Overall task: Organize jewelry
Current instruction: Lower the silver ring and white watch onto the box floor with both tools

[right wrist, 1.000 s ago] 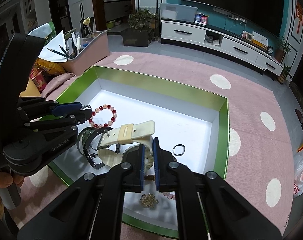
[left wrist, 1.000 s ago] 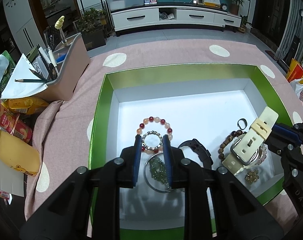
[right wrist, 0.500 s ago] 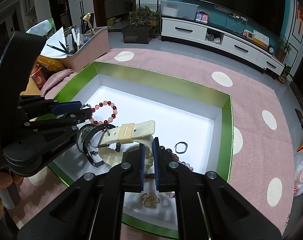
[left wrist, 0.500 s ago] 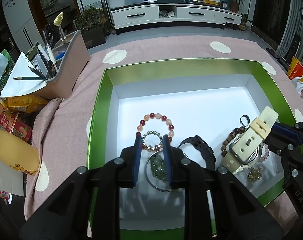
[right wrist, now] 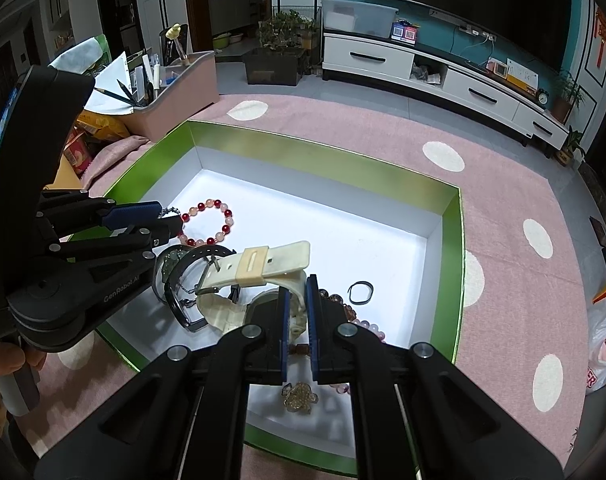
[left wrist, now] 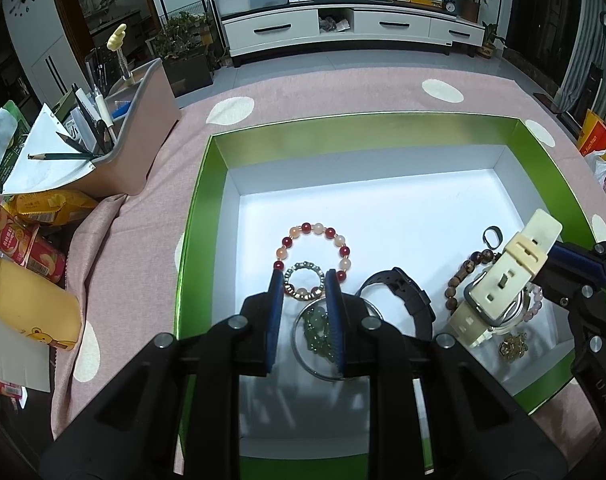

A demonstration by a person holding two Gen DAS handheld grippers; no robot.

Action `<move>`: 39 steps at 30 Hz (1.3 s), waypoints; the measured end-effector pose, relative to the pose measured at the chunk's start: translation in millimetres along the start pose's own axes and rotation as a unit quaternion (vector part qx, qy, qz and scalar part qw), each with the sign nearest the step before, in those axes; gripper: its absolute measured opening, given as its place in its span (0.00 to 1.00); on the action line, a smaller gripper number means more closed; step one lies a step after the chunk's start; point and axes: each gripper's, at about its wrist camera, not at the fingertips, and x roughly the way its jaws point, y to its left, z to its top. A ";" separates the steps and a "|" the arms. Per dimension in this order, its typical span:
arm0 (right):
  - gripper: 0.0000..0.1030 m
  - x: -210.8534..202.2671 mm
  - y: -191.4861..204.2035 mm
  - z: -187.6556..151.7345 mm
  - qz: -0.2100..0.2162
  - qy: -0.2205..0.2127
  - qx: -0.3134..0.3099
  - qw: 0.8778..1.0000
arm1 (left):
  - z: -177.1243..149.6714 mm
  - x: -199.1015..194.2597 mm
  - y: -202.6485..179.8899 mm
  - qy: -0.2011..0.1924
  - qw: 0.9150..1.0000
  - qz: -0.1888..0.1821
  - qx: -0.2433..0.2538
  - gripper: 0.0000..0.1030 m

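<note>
A green-rimmed white box (left wrist: 195, 216) holds the jewelry. My left gripper (left wrist: 303, 276) is shut on a small silver bead bracelet (left wrist: 303, 268), just in front of a red and peach bead bracelet (left wrist: 306, 227). Under its fingers a green bead bracelet (left wrist: 317, 328) lies inside a silver bangle, with a black watch (left wrist: 407, 292) beside it. My right gripper (right wrist: 298, 292) is shut on a cream watch (right wrist: 275, 260), holding it tilted above brown beads (left wrist: 465, 268), a pink bead bracelet (right wrist: 367, 326) and a gold charm (right wrist: 299, 396). A small black ring (right wrist: 359, 292) lies to the right.
The box sits on a pink spotted cloth (left wrist: 343, 92). A pink organiser with pens (left wrist: 143, 152), snack packets (left wrist: 31, 248) and a yellow carton (left wrist: 23, 304) crowd the left edge. The far half of the box floor (left wrist: 363, 200) is bare. A hand (right wrist: 3, 360) grips the left tool.
Both grippers keep their holds. The box has drifted slightly away in the left wrist view; nothing inside it has moved.
</note>
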 end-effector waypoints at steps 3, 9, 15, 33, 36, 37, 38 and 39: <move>0.07 -0.3 0.4 -0.8 0.001 0.001 -0.001 1.000 | -0.6 0.1 1.3 0.002 1.000 0.001 -0.003 0.20; 0.07 0.0 0.0 -2.0 0.001 0.003 0.000 1.000 | -1.1 1.1 1.3 0.003 1.000 0.003 0.000 0.20; 0.07 0.4 0.0 -1.2 0.001 0.005 -0.003 1.000 | -0.5 1.7 0.3 0.005 1.000 0.006 0.001 0.20; 0.07 2.3 -1.0 -1.9 -0.002 0.013 -0.001 1.000 | 0.0 4.3 0.4 0.013 1.000 0.012 0.003 0.20; 0.07 2.9 -0.9 -2.3 -0.002 0.013 -0.001 1.000 | -0.1 3.9 -0.3 0.012 1.000 0.011 0.004 0.20; 0.07 2.8 -0.9 -2.3 -0.003 0.014 -0.001 1.000 | -0.2 3.9 -0.9 0.012 1.000 0.011 0.005 0.20; 0.07 3.0 -0.9 -2.3 -0.003 0.014 -0.001 1.000 | -0.5 3.9 -1.6 0.013 1.000 0.011 0.005 0.20; 0.07 2.9 -1.2 -2.3 -0.004 0.014 0.000 1.000 | -0.4 3.9 -2.2 0.013 1.000 0.011 0.006 0.20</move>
